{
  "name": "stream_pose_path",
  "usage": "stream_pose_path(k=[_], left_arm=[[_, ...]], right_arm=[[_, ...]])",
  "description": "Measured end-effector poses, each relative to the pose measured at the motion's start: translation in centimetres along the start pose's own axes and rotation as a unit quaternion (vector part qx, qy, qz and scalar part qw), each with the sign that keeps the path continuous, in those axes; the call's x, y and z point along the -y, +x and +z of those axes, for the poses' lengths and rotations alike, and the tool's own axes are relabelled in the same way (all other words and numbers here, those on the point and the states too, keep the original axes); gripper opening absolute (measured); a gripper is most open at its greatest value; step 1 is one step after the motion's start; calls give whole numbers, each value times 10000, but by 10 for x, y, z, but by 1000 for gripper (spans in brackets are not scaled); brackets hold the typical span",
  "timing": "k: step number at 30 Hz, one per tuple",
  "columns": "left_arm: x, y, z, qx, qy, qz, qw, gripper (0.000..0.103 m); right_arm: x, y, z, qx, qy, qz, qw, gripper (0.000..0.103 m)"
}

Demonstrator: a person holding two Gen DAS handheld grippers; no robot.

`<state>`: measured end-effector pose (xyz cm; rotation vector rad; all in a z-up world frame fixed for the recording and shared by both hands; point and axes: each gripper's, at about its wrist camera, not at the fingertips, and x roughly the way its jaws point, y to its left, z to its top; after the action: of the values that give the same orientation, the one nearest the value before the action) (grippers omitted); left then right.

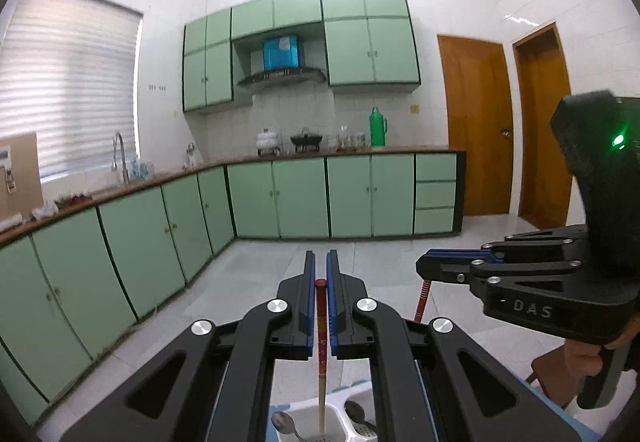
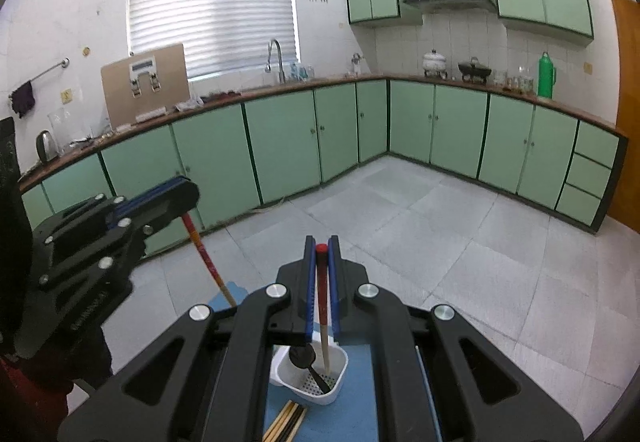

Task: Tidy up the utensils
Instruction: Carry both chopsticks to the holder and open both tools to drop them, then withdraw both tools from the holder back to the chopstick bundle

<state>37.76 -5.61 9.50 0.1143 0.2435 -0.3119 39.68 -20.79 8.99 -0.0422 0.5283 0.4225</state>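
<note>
My left gripper is shut on a red-topped wooden chopstick that hangs with its pale end over a compartment of the white utensil holder. Metal spoons lie in the holder. My right gripper is shut on a second red-topped chopstick, whose tip reaches into the white holder beside a black spoon. Each gripper shows in the other view: the right gripper with its chopstick, the left gripper with its chopstick.
The holder stands on a blue mat, where several loose chopsticks lie at the near edge. Green cabinets and a countertop with a sink tap run along the far walls. Grey floor tiles lie between.
</note>
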Motion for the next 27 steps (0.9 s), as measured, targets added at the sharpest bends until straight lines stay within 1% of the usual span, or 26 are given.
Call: stream_pose_path(k=[3,5,6,8,9,10,11,13,14,15,16,17,18,19,21,23,25,27], left_arm=[[-7,20,-22,-315,-147,-32,9994,5],[-11,28,-31,-475,-209,-43,9986,5],[-12,31,-36,-571,-233,-40,9981,6],[-16,32,-43,-667,-263,-20,9974,11],[-18,31,-43,-671,-277,-8,9974,16],[-21,28,-45,-662,-299,13,9974,24],[-23,25,-44,-649,-326,30,9974,27],[-24,12,-43,-598,-364,83,9975,36],[-26,6,-43,-564,-372,109,9977,39],[-25,-4,-43,-525,-383,154,9978,45],[-25,-9,-43,-513,-390,187,9977,51],[-24,-20,-45,-489,-392,226,9978,53],[-23,-25,-45,-465,-386,232,9979,57],[-22,-34,-47,-437,-380,255,9980,64],[-16,-52,-55,-415,-378,339,9978,70],[-9,-69,-67,-422,-434,287,9978,72],[-4,-80,-76,-462,-512,251,9973,77],[4,-91,-89,-502,-564,219,9969,80]], right_arm=[[2,17,-12,-178,52,-8,9998,5],[4,27,-19,-318,93,16,9994,6],[4,31,-21,-371,91,7,9993,8],[2,32,-27,-441,53,-52,9990,13],[1,31,-29,-444,58,-79,9990,21],[3,28,-31,-418,91,-107,9990,31],[3,25,-33,-377,123,-136,9991,37],[3,15,-37,-291,159,-210,9992,54],[4,7,-39,-221,180,-268,9992,58],[5,0,-41,-157,200,-326,9991,68],[5,-8,-43,-87,210,-404,9989,75],[5,-15,-46,-43,212,-452,9987,77],[4,-24,-51,12,206,-498,9985,82],[5,-30,-55,48,202,-517,9984,88],[1,-48,-68,162,214,-586,9979,90],[-4,-61,-82,188,207,-551,9981,92],[-9,-74,-102,228,231,-561,9979,97],[-16,-82,-117,241,269,-524,9980,98]])
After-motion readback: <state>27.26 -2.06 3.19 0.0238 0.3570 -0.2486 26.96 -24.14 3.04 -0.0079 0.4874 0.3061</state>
